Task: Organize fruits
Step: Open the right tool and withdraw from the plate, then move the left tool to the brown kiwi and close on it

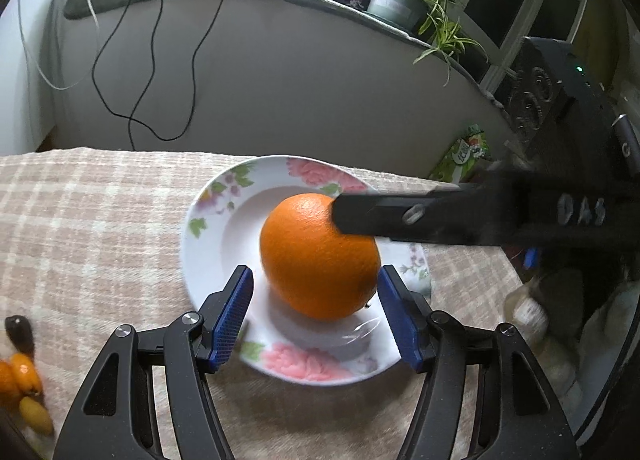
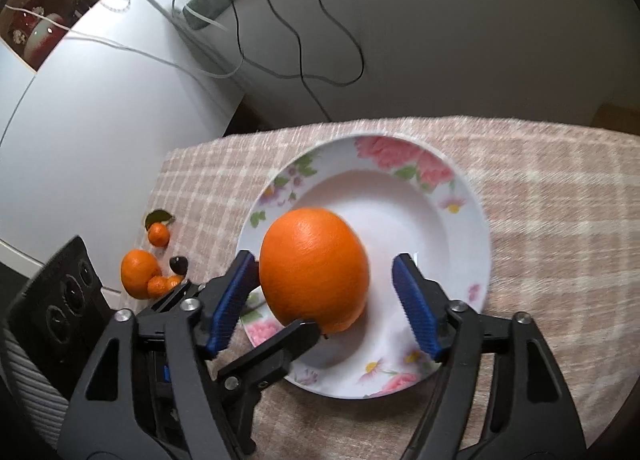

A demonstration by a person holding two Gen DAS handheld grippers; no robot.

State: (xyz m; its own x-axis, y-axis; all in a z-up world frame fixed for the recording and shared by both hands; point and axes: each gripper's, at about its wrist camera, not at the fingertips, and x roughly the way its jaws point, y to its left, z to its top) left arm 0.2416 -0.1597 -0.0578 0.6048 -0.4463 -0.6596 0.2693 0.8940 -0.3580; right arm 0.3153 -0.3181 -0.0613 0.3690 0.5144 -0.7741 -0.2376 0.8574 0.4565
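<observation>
- We see the orange [image 1: 316, 256] in the well of the floral plate [image 1: 224, 188] on the cloth-covered bench [image 1: 92, 220].
- Left tool [image 1: 316, 312] – jaws spread wide, flanking the orange's near side; contact unclear, so not a grip.
- Right tool [image 2: 326, 302] – also open, orange between the pads, nearer the left one.
- Small citrus cluster [image 2: 140, 272] sits off the plate, at 9 o'clock in the right wrist view.

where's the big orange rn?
In both wrist views the big orange sits on the floral plate, between the open left claw and the open right claw; smaller fruits lie on the cloth beyond the plate's left.
</observation>
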